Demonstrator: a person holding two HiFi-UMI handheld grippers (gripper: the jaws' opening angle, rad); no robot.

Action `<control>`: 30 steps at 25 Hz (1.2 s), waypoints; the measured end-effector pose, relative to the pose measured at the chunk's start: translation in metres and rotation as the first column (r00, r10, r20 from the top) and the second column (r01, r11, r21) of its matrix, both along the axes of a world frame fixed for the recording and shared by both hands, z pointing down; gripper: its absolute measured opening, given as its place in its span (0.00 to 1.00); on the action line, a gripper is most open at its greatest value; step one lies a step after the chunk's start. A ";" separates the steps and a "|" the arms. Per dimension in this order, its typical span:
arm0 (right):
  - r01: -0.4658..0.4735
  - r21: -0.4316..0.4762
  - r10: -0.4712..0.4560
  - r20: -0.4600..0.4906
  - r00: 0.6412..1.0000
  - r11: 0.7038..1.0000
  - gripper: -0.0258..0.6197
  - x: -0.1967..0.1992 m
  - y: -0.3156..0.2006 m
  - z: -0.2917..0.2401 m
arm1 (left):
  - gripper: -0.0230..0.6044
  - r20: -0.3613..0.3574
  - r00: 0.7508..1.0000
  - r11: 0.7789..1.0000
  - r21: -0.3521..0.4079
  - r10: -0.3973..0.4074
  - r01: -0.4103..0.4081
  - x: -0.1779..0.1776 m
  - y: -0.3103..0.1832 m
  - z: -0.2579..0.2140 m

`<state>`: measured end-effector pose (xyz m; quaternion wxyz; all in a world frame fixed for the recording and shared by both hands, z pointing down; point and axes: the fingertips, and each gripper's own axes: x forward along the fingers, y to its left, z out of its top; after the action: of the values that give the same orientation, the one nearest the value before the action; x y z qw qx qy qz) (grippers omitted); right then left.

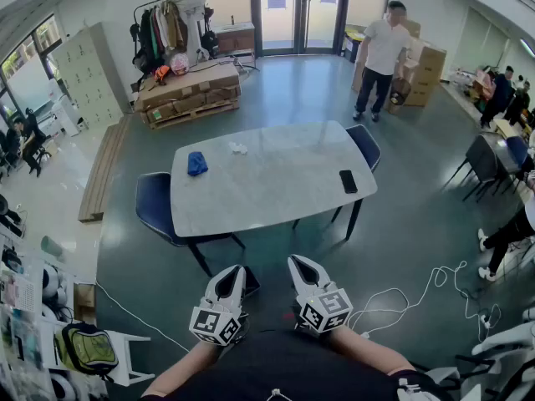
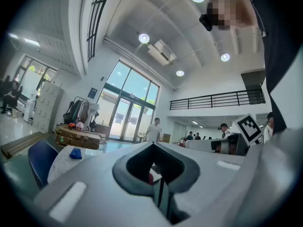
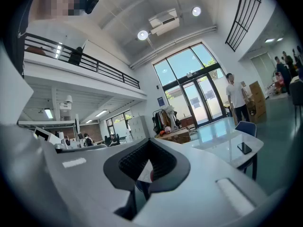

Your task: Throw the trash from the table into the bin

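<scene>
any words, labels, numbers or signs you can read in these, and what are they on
No text is readable in any view.
The blue sign beside the glass doors: too small to read.
The cube on the left gripper and the cube on the right gripper: black and white square patterns only, no letters.
The phone on the table: dark screen, nothing shown.

No legible text, brand or number is found. The left gripper (image 1: 234,272) and right gripper (image 1: 299,266) bear only black-and-white square markers (image 1: 216,324), without characters. The blue sign (image 3: 161,101) beside the glass doors (image 3: 201,100) is too small to read.
</scene>
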<state>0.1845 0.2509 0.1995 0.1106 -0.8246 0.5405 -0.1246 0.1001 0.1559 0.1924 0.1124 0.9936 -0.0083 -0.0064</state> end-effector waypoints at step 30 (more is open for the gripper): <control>0.111 0.037 -0.114 0.075 0.991 0.993 0.08 0.055 0.035 0.020 | 0.04 0.028 0.995 0.995 0.044 -0.092 0.091 0.057 0.042 0.008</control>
<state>0.2396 0.2860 0.2193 0.1374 -0.7856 0.5834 -0.1534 0.1569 0.1982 0.2000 0.0907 0.9943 -0.0552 0.0032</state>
